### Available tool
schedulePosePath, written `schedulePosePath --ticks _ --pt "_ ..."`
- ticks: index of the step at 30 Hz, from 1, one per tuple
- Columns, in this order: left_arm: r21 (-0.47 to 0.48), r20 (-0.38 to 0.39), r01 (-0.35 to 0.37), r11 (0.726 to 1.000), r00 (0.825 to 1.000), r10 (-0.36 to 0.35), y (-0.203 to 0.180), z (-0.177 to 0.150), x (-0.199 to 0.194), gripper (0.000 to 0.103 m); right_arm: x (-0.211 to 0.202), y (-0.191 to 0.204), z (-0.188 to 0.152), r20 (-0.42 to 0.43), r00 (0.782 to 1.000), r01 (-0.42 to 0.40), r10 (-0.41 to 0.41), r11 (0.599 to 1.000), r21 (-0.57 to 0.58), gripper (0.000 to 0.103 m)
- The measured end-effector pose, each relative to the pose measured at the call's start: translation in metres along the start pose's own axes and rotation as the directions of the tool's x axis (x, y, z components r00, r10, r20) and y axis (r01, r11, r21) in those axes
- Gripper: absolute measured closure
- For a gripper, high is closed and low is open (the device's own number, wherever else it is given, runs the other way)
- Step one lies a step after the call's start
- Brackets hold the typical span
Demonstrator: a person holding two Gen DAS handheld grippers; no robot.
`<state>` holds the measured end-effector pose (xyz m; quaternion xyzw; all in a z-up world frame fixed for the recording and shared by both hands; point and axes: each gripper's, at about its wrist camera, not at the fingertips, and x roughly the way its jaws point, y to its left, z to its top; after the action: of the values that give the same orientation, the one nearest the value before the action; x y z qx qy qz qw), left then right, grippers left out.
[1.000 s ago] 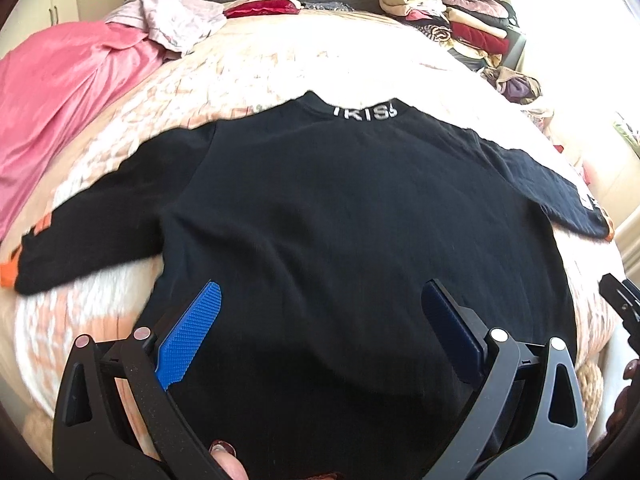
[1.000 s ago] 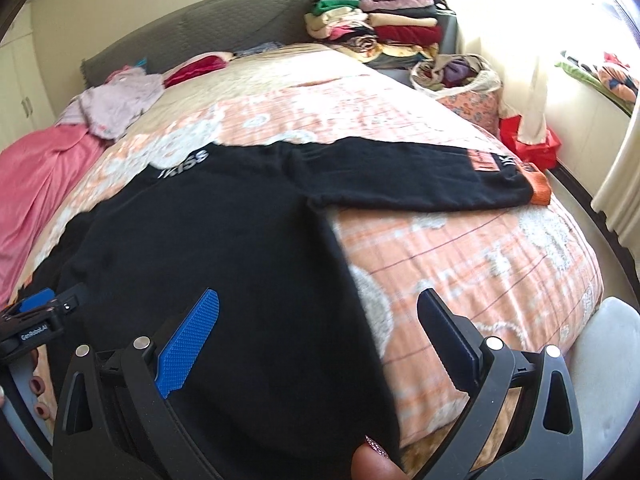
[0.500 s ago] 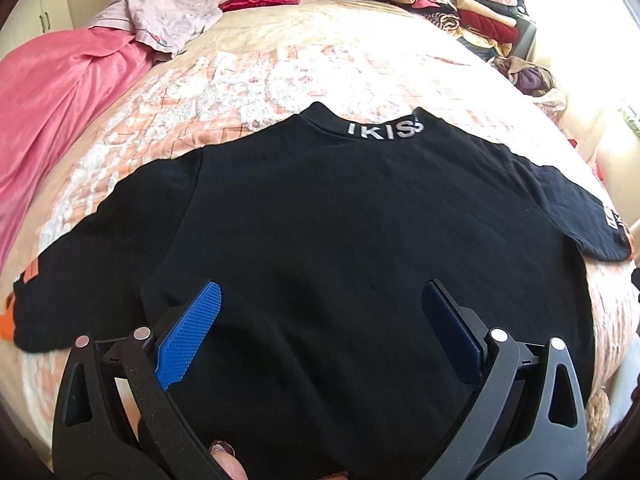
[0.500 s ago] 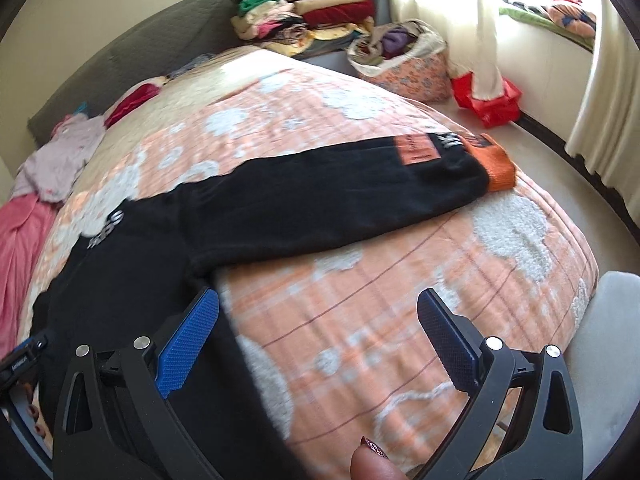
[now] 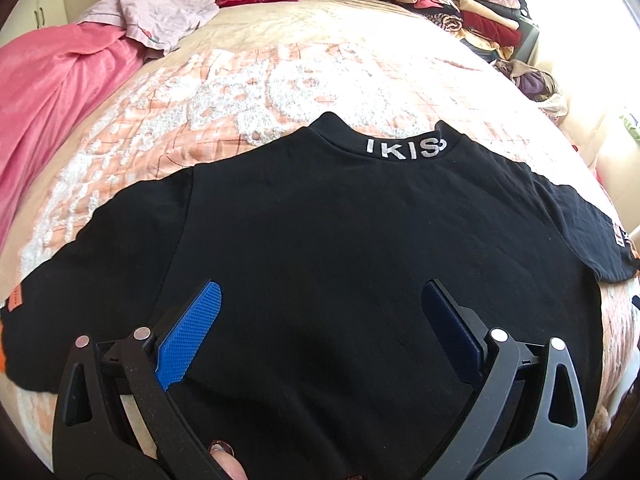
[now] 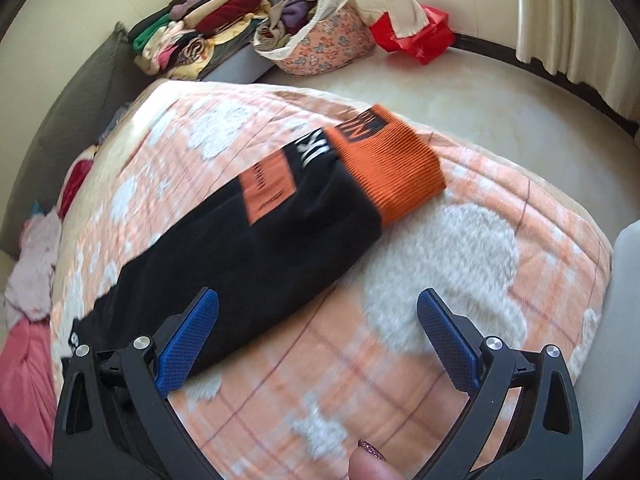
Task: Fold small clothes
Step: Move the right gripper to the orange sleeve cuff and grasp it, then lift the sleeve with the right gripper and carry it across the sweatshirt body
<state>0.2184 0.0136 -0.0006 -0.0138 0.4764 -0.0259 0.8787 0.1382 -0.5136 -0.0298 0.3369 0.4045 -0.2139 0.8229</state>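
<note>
Both grippers look alike: the left gripper (image 5: 320,320) and the right gripper (image 6: 318,322) have black plastic arms with triangular cut-outs and round silver screws. Each finger carries a blue, finely dotted pad (image 6: 186,346). A glittery painted fingernail (image 6: 370,450) shows beneath the right one.

My right gripper (image 6: 318,336) no longer faces the black sweater's (image 5: 360,264) body: its view now centres on the right sleeve (image 6: 256,240) and orange cuff (image 6: 388,172), which a second ago lay far off near the bed (image 6: 460,264) edge, and the floor, fabric basket (image 6: 320,40) and red bag (image 6: 416,36) have come into view. My left gripper (image 5: 320,322) has advanced over the sweater, so the collar lettering (image 5: 406,148) now sits lower in its view and the left sleeve end (image 5: 24,320) reaches the picture's edge.
</note>
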Motion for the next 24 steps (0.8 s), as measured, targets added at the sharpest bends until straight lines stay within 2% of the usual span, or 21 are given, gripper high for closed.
schedulePosePath --ticks 10,16,17,18,22,24 --pt "-0.011 -0.005 0.027 1.0 1.0 -0.027 0.005 0.003 0.009 0.009 0.023 -0.011 0.037 0.025 0.999 -0.042 0.04 0.996 0.083 0.004" --pt "-0.003 0.012 0.037 0.999 0.999 -0.037 0.009 0.016 0.008 0.009 0.028 -0.01 0.048 0.05 0.989 -0.142 0.136 0.981 0.133 0.005" --pt "-0.004 0.015 0.037 0.999 0.999 -0.037 0.011 0.017 0.007 0.009 0.028 -0.008 0.049 0.054 0.985 -0.167 0.161 0.978 0.128 0.013" --pt "-0.008 0.018 0.039 0.999 0.999 -0.039 0.012 0.018 0.006 0.009 0.028 -0.005 0.049 0.053 0.983 -0.181 0.175 0.976 0.119 0.027" --pt "-0.01 0.014 0.047 0.999 0.999 -0.047 0.017 0.014 0.003 0.009 0.021 0.011 0.046 0.073 0.979 -0.195 0.191 0.979 0.051 0.049" --pt "-0.013 0.014 0.055 0.998 0.998 -0.055 0.019 0.011 0.001 0.009 0.016 0.019 0.044 0.083 0.973 -0.218 0.216 0.976 0.022 0.065"
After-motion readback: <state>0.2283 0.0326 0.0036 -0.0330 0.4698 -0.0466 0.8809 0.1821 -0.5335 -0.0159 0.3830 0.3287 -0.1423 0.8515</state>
